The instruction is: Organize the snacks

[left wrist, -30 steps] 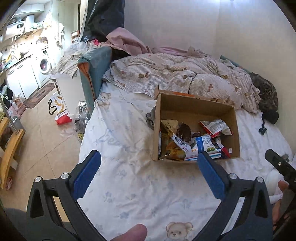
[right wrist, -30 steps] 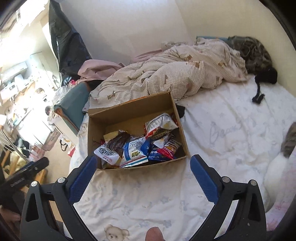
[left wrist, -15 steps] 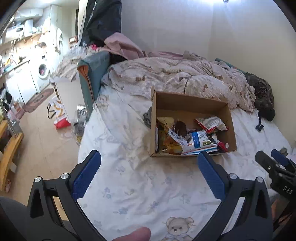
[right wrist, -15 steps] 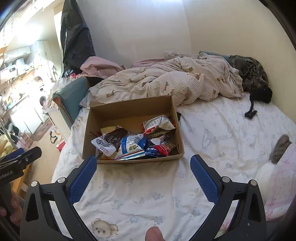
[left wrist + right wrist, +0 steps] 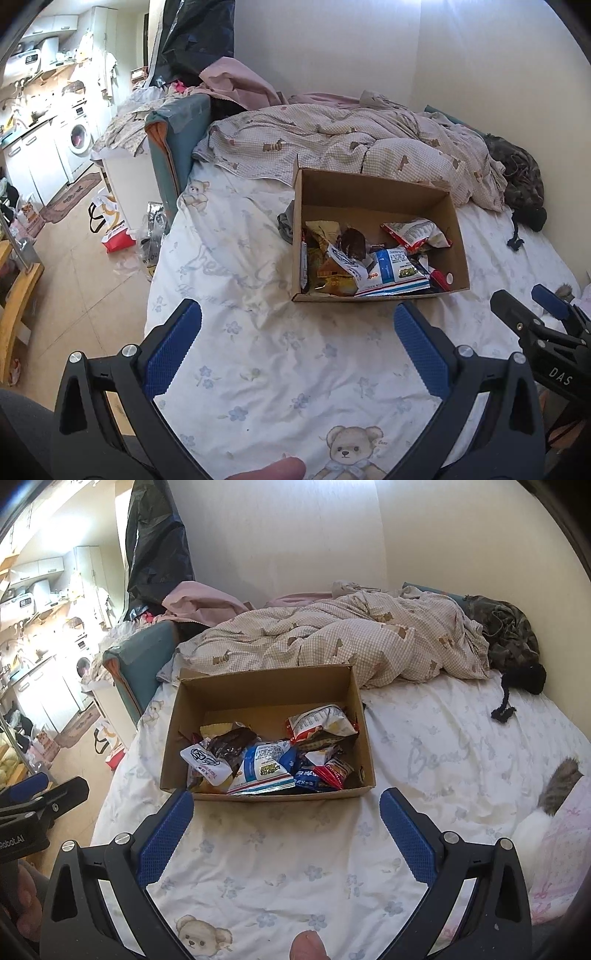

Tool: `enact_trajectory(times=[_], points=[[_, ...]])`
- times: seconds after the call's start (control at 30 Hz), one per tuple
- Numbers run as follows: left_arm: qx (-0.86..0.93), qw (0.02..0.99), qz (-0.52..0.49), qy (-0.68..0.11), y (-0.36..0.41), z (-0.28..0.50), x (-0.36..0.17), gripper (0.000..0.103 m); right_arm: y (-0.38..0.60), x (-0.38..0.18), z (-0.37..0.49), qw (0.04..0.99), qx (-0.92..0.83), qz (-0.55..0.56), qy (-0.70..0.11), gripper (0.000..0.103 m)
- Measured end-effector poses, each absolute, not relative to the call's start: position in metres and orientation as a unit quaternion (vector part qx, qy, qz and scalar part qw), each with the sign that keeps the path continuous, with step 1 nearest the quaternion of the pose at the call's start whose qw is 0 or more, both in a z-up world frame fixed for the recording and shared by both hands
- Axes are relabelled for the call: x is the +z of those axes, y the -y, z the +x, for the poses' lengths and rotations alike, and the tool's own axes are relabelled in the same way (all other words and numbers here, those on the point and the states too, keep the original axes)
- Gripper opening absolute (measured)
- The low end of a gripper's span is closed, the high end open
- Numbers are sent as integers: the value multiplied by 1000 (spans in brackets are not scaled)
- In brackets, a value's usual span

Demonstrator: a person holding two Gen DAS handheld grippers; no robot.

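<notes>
The cardboard box (image 5: 266,734) of snack packets (image 5: 266,764) sits open-topped on the bed sheet (image 5: 295,867), its long side running left to right across the right wrist view, just in front of the rumpled blanket (image 5: 332,642). The bed fills a corner by pale walls, with a kitchen floor (image 5: 74,266) to the left. Both the left gripper (image 5: 295,354) and right gripper (image 5: 286,834) hover low over the sheet, jaws spread wide and empty, pointing toward the box.

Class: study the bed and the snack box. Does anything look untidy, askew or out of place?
Yes. The snack packets lie jumbled and overlapping in the cardboard box, crowded toward its near side. The box sits askew on the bedsheet, beside a rumpled duvet.
</notes>
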State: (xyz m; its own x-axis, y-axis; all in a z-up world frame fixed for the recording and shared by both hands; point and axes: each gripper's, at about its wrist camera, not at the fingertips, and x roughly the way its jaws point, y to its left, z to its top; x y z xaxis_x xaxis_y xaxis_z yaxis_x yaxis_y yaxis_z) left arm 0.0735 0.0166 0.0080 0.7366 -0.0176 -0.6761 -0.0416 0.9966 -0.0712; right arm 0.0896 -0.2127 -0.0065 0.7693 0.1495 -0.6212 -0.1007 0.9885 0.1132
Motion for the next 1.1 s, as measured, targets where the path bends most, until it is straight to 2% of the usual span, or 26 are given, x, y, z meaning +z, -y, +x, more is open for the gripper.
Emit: enact_trajectory(times=[1.1], points=[[2, 932, -37, -361, -18, 71, 10, 103, 218, -4, 91, 940, 59, 43, -334, 103]])
